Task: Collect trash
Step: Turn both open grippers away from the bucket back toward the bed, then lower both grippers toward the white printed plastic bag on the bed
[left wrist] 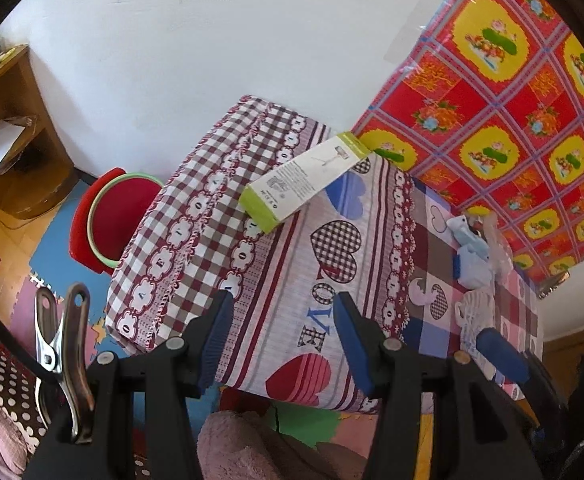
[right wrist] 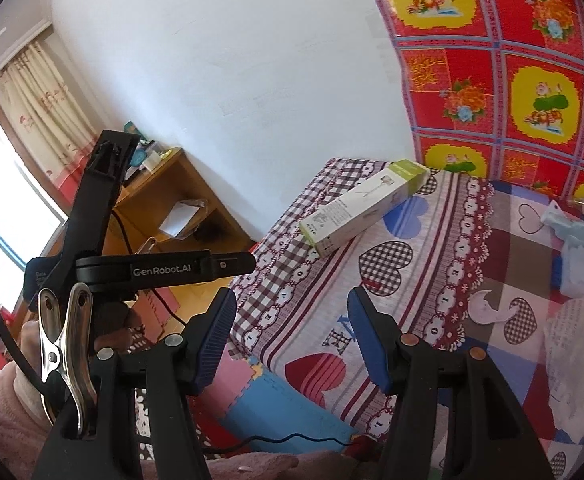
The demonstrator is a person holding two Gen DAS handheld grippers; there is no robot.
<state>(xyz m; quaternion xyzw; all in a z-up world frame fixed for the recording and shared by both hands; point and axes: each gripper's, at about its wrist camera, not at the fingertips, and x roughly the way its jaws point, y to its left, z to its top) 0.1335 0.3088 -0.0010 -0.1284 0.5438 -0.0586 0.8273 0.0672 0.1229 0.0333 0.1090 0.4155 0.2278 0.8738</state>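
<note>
Two claws hang over the near edge of the bed (left wrist: pixel 331 248), jaws apart and holding nothing: the left claw (left wrist: pixel 280 340) and the right claw (right wrist: pixel 292 340). Ahead of both, well apart, lies the long white-and-green box (left wrist: pixel 303 178), flat near the bed's far corner by the wall, its long axis running diagonally up to the right. Neither claw looks clearly nearer. Smaller crumpled blue-and-white scraps (left wrist: pixel 471 256) sit further right.
</note>
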